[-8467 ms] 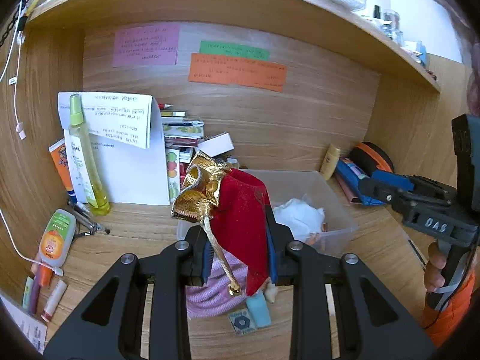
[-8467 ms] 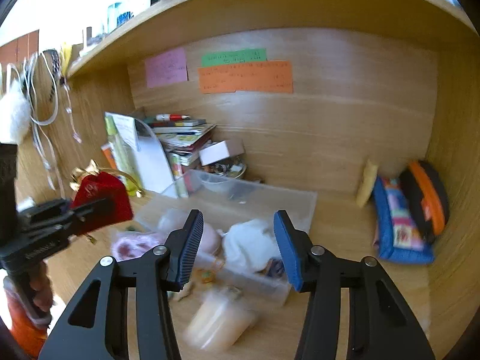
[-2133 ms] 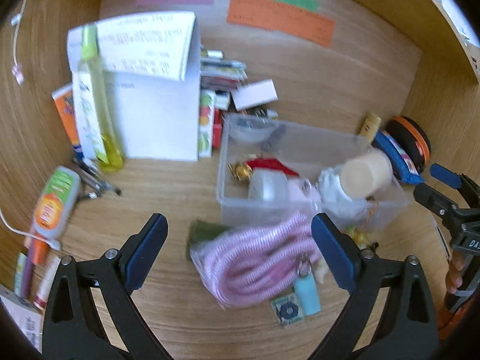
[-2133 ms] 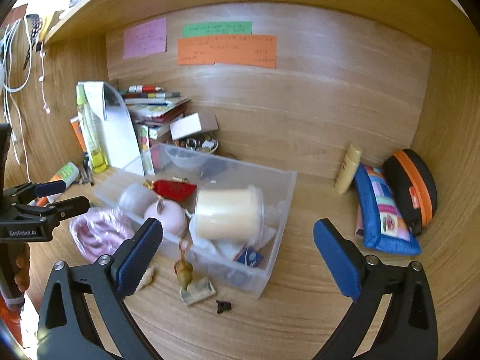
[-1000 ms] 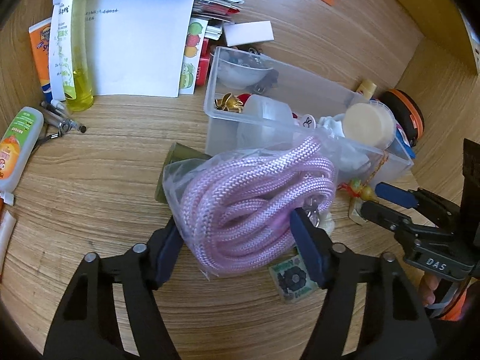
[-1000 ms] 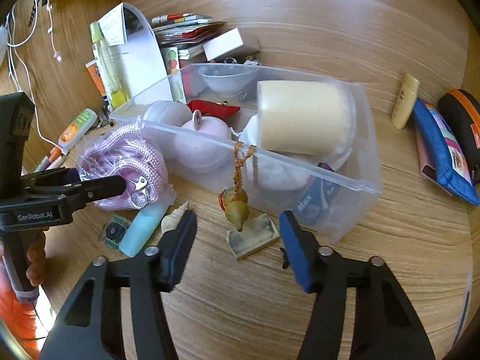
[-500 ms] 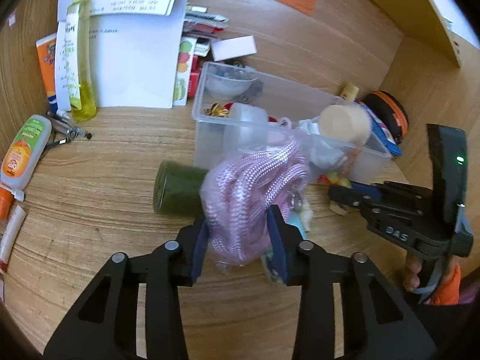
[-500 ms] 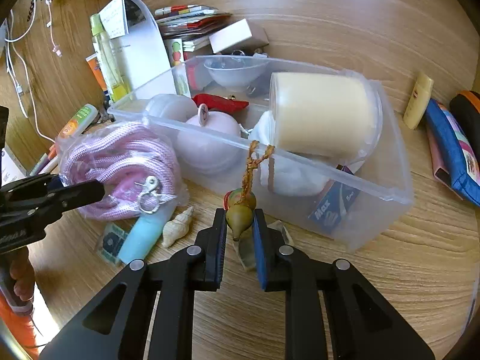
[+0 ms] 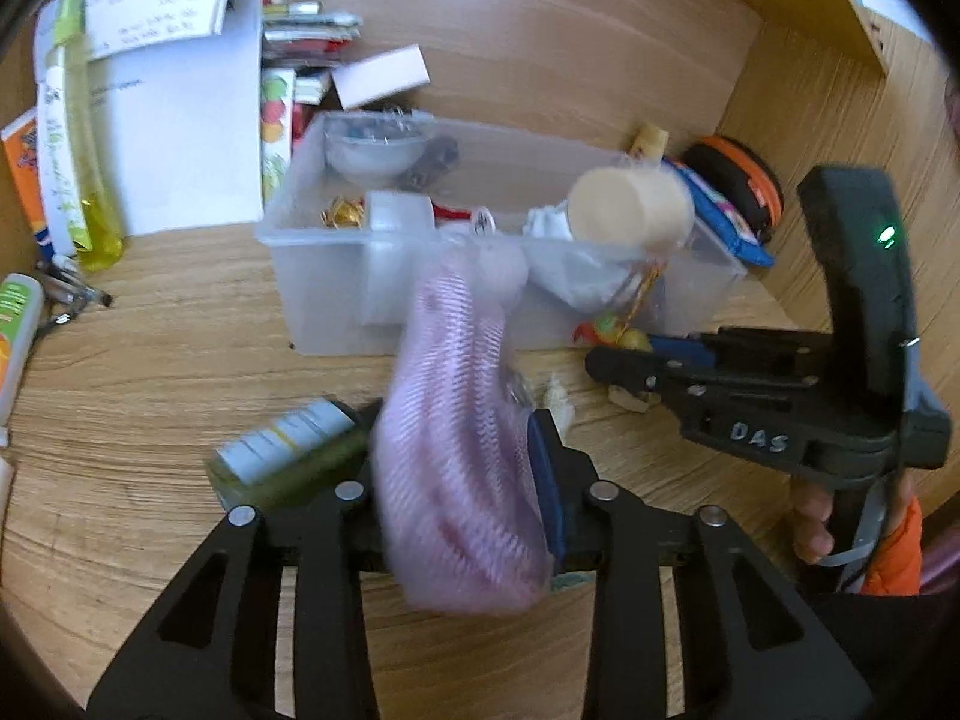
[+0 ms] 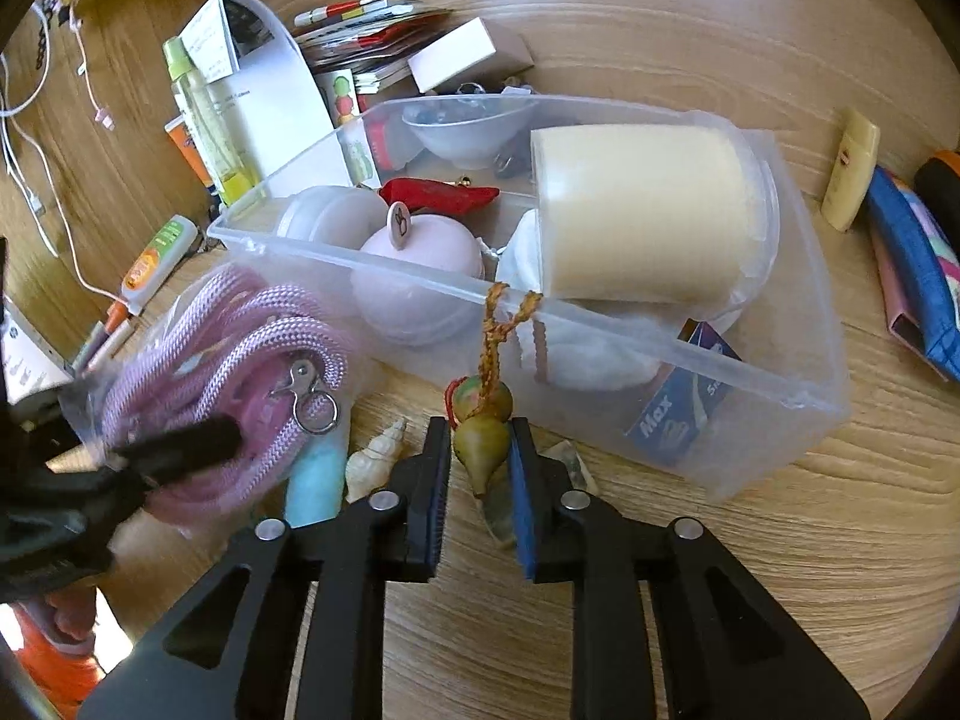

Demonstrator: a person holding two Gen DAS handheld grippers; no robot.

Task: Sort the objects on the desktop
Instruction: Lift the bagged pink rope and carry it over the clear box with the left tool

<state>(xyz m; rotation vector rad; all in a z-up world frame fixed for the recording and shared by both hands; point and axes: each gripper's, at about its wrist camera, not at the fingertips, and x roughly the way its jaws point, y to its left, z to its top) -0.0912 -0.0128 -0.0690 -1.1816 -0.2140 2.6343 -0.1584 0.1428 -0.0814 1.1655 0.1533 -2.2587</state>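
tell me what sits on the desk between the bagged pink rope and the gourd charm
In the right wrist view, a light blue tube and a small seashell lie side by side between the bagged pink rope and the gourd charm.

Right gripper (image 10: 479,468) clamped on gourd charm (image 10: 480,441), clear bin (image 10: 780,414) just behind, left gripper (image 10: 174,444) gripping bagged pink rope (image 10: 240,360)
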